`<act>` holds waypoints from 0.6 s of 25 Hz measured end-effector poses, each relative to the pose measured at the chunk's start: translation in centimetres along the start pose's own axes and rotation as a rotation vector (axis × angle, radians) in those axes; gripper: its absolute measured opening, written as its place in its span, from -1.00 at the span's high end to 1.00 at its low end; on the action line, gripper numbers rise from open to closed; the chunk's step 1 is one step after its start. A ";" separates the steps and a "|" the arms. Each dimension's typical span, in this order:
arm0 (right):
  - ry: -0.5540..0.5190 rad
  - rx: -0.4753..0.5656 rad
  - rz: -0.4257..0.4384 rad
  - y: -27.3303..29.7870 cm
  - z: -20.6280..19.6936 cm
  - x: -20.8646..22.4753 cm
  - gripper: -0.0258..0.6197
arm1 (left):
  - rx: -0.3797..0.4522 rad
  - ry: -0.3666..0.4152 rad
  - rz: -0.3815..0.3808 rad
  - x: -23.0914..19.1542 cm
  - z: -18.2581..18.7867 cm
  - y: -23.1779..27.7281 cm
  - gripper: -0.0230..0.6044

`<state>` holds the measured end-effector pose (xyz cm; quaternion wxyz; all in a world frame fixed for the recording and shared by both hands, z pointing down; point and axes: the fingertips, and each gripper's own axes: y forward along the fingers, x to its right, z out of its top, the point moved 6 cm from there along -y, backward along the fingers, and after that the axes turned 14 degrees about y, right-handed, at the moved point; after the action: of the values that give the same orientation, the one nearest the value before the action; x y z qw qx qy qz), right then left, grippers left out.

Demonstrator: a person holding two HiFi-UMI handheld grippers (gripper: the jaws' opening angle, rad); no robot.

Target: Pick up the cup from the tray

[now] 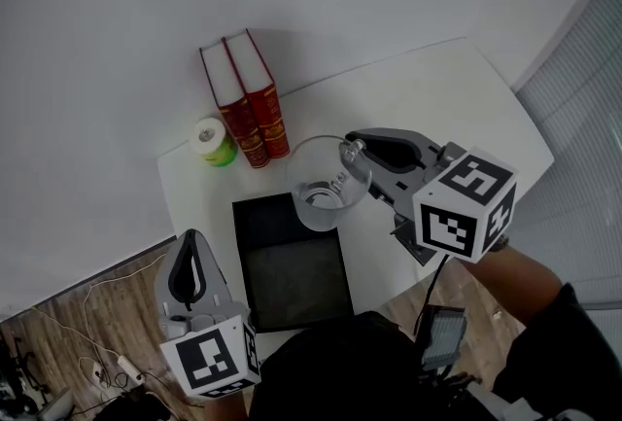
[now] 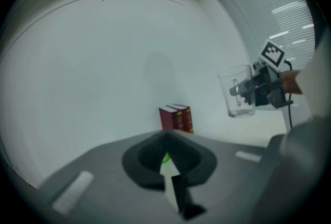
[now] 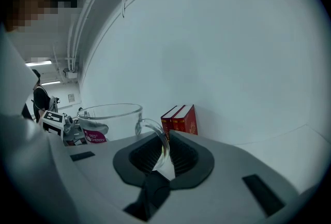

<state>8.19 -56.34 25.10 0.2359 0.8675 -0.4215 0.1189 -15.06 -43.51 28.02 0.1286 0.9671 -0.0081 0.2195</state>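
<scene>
Handle of clear cup [image 3: 108, 118] tight between jaws of right gripper [image 3: 164, 141]

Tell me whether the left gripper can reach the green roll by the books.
Probably yes: the left gripper holds nothing and only bare table lies between it and the green roll.

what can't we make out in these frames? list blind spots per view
tray: near edge hidden under the person's dark clothing, head view; absent from both gripper views.
cup, held by the right gripper: lower part hidden behind that gripper's body, right gripper view; blurred in the left gripper view.
books: spine print too small in every view.
green roll: only a sliver past the left gripper, left gripper view.
</scene>
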 end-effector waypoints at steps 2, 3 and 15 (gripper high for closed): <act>0.013 0.008 0.000 -0.4 0.0 0.0 0.77 | -0.002 -0.003 -0.002 0.0 -0.1 0.1 0.92; 0.022 0.012 0.001 -0.5 0.0 0.0 0.77 | -0.004 -0.004 -0.005 0.1 -0.2 0.2 0.92; 0.029 0.023 0.013 -0.5 -0.5 -0.4 0.77 | -0.005 -0.008 -0.010 0.2 -0.5 0.4 0.92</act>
<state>8.33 -55.55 25.20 0.2311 0.8655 -0.4225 0.1379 -15.14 -43.79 28.64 0.1322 0.9676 -0.0046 0.2150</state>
